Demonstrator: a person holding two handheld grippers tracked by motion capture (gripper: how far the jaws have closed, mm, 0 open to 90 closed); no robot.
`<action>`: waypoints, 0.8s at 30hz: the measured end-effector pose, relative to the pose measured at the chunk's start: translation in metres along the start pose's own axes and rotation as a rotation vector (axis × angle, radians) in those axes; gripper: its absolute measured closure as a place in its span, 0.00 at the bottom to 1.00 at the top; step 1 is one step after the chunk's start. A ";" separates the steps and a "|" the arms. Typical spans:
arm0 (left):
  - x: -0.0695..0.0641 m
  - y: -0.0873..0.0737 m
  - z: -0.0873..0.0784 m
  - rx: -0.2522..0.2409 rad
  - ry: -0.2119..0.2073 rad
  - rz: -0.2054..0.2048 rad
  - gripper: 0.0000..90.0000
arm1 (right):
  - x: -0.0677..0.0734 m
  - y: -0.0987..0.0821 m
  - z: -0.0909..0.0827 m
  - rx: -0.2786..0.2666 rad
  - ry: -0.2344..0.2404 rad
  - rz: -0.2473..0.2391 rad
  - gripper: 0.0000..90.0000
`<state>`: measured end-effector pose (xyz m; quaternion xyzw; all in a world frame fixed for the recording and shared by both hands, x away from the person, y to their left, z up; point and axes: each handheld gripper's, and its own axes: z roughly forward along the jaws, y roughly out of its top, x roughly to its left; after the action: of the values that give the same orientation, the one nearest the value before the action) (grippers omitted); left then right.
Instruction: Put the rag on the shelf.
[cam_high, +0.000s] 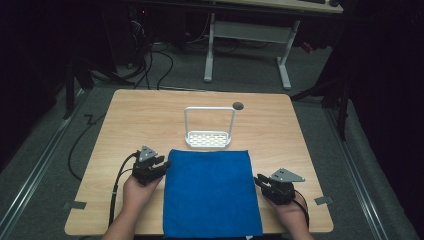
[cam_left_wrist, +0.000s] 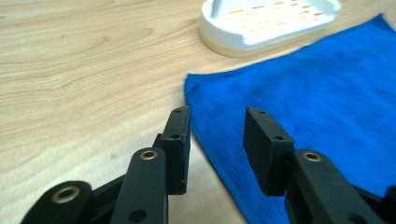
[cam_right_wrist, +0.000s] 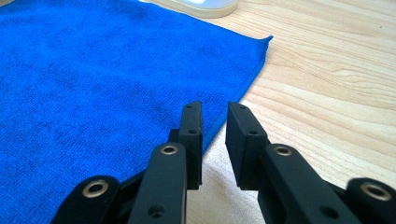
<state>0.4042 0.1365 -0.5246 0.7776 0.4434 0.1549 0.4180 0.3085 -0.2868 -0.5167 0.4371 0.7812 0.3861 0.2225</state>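
Lying flat on the near half of the wooden table (cam_high: 125, 115), a blue cloth (cam_high: 210, 192) reaches from the table's front edge up toward a white slotted tray (cam_high: 207, 139), whose tall wire handle (cam_high: 209, 111) stands upright over it. In the high view the cloth's far edge sits just in front of the tray, and the left gripper view shows the tray right beside that edge, though whether they touch cannot be told. The left gripper (cam_high: 162, 165) sits at the cloth's left edge near its far left corner; its own view shows the jaws spread apart with a clear gap — one jaw over bare wood, the other over the blue fabric, the cloth's edge running between them and nothing pinched. The right gripper (cam_high: 259, 180) sits at the cloth's right edge, partway down that side; in its own view the jaws stand close together with a narrow gap still between them, straddling the edge — one above the cloth, one above the wood. A small dark round spot (cam_high: 238, 105) marks the table behind the tray.
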 end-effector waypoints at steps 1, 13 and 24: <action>0.000 0.000 0.000 0.000 0.000 0.000 0.68 | 0.000 0.000 0.000 0.000 0.000 0.000 0.85; 0.005 0.019 0.037 0.029 0.035 0.022 0.66 | -0.001 -0.002 0.002 0.016 0.007 0.003 0.84; 0.007 0.020 0.042 0.036 0.029 -0.003 0.89 | -0.002 -0.003 0.006 0.025 0.008 0.015 0.81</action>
<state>0.4452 0.1155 -0.5352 0.7819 0.4533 0.1574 0.3979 0.3125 -0.2869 -0.5229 0.4444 0.7836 0.3795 0.2110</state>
